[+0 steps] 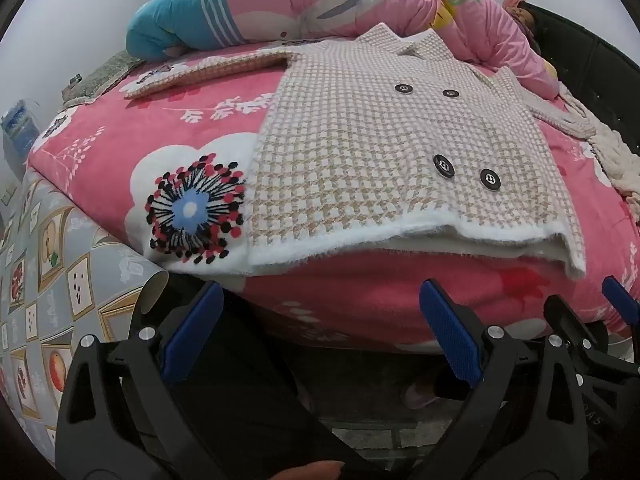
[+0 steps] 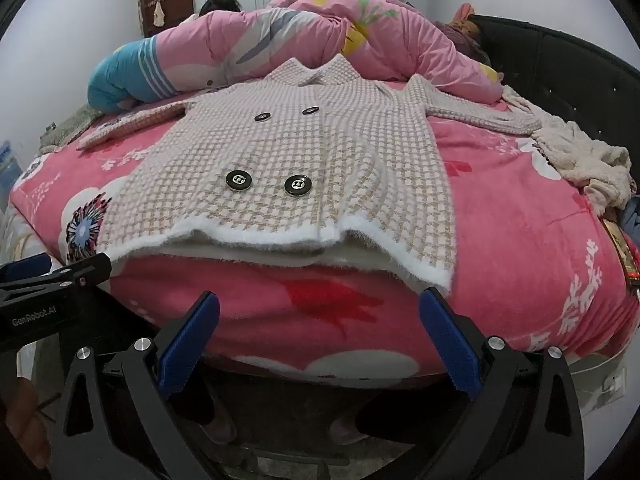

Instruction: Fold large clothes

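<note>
A beige and white houndstooth coat (image 1: 384, 148) with black buttons lies flat, front up, on the pink bed, sleeves spread to both sides. Its white fuzzy hem faces me at the bed's near edge. It also shows in the right wrist view (image 2: 296, 164). My left gripper (image 1: 320, 320) is open and empty, below and in front of the hem. My right gripper (image 2: 320, 320) is open and empty, just below the hem's right corner; it also shows at the right edge of the left wrist view (image 1: 580, 320). The left gripper shows at the left edge of the right wrist view (image 2: 56, 276).
The bed has a pink flowered cover (image 2: 520, 220). A rolled pink quilt (image 2: 320, 36) lies behind the coat. A cream knit garment (image 2: 580, 160) lies at the right by a black headboard (image 2: 560, 76). A patterned sheet (image 1: 52, 280) hangs at the left.
</note>
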{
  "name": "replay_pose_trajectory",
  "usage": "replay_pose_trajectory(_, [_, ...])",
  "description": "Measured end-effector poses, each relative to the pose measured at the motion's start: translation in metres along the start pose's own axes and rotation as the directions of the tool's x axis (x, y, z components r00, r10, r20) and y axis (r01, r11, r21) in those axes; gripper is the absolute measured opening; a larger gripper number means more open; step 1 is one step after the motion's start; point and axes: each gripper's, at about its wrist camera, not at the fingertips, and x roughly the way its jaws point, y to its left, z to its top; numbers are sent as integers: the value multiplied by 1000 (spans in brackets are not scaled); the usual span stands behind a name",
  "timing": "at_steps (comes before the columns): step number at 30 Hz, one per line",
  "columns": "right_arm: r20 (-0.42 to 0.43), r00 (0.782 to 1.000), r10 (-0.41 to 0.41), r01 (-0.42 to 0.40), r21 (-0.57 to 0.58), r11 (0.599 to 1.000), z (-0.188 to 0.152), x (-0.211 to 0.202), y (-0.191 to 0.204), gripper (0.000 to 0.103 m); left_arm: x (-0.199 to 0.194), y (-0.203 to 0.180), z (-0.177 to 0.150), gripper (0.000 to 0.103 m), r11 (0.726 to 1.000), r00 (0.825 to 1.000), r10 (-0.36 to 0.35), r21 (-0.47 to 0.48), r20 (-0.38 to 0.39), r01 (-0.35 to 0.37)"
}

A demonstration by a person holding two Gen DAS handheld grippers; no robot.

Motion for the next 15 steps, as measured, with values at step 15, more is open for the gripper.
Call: replay_pose_trajectory(15, [-1,1000,-5,5,-3,1000,0,-1,-3,97,3,-1,-1,95,1000,1000,2,9,-11,-2])
